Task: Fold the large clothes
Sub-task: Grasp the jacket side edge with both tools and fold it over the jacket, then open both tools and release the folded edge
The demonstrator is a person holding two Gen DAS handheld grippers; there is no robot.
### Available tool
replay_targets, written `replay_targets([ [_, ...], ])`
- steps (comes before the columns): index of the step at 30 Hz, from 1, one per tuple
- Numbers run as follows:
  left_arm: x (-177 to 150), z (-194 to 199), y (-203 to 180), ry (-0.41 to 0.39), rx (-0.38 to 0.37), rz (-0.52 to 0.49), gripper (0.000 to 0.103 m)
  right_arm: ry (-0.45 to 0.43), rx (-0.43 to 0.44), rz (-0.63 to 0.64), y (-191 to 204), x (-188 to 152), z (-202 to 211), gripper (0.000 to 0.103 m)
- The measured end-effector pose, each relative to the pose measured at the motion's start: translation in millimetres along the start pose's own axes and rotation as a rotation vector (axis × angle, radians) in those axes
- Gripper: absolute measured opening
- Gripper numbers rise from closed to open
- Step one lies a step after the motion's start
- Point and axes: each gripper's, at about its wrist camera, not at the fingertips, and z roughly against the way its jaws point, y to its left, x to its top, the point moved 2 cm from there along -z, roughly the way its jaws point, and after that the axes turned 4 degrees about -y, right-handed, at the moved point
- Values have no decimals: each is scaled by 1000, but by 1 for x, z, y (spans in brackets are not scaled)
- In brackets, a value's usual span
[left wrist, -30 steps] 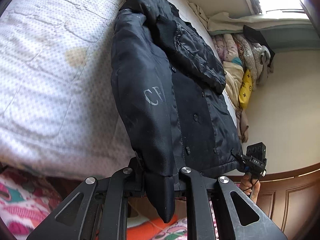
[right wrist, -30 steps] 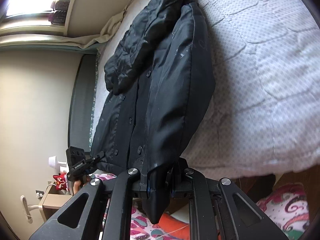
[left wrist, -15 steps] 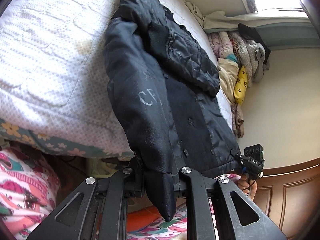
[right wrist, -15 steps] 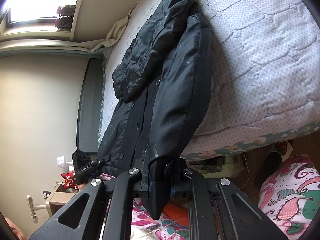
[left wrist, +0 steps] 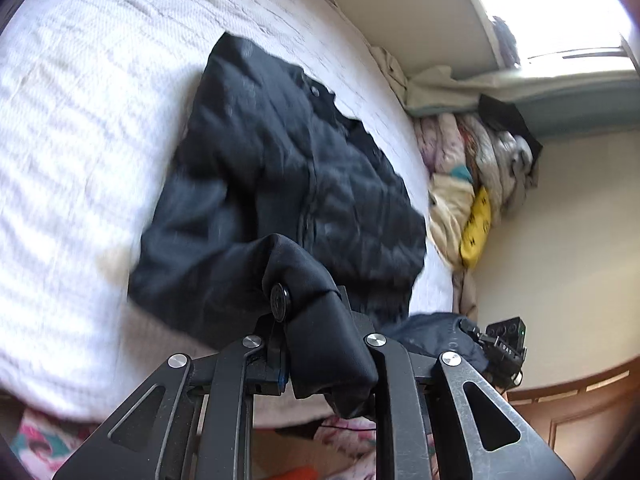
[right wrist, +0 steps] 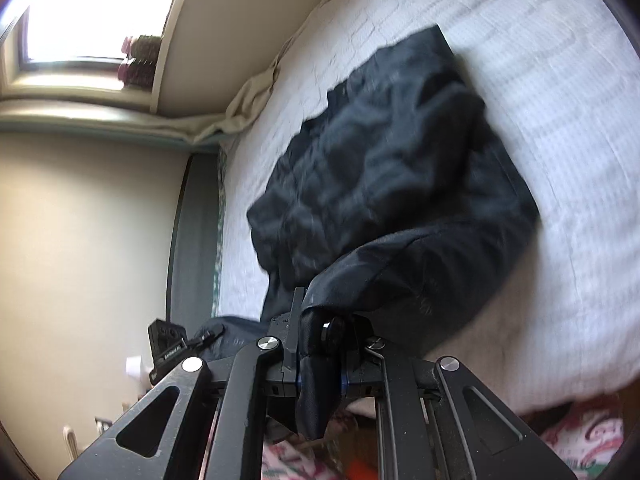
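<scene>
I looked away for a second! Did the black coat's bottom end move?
Yes. The coat hem was hanging off the bed edge; now it is lifted and carried over the bed, toward the collar.

A bed [left wrist: 80, 128] with a white quilted cover fills most of both views. At 2 o'clock in the left view a bright window [left wrist: 560, 12] lets in strong daylight above a cream wall [left wrist: 568, 240]. Below the window a pile of bedding [left wrist: 480, 176] lies beside the bed. At 4 o'clock stands brown wooden panelling [left wrist: 580, 408]. In the right view a dark headboard [right wrist: 196, 232] is at 9 o'clock.
</scene>
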Motion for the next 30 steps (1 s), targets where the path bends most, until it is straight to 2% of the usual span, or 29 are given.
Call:
replay_targets([
  [6, 57, -31, -8, -8, 16, 29, 21, -30, -37, -35, -2, 52, -36, 8],
  [9, 77, -49, -7, -7, 32, 40, 24, -41, -57, -58, -11, 76, -54, 9],
  [16, 104, -81, 9, -8, 50, 108, 49, -55, -96, -88, -35, 103, -88, 18],
  [20, 111, -80, 12, -32, 42, 135, 67, -70, -107, -100, -40, 112, -97, 37],
  [21, 112, -78, 12, -39, 34, 142, 68, -75, -103, -109, -40, 114, -97, 46],
  [24, 116, -66, 14, -79, 21, 147, 74, -106, -56, -128, -38, 120, -92, 65],
  [28, 125, -45, 17, -197, 98, 104, 77, -173, -17, -121, -30, 128, -78, 68],
  [30, 126, -41, 17, -215, 131, 83, 77, -203, -45, -107, -27, 131, -70, 68],
])
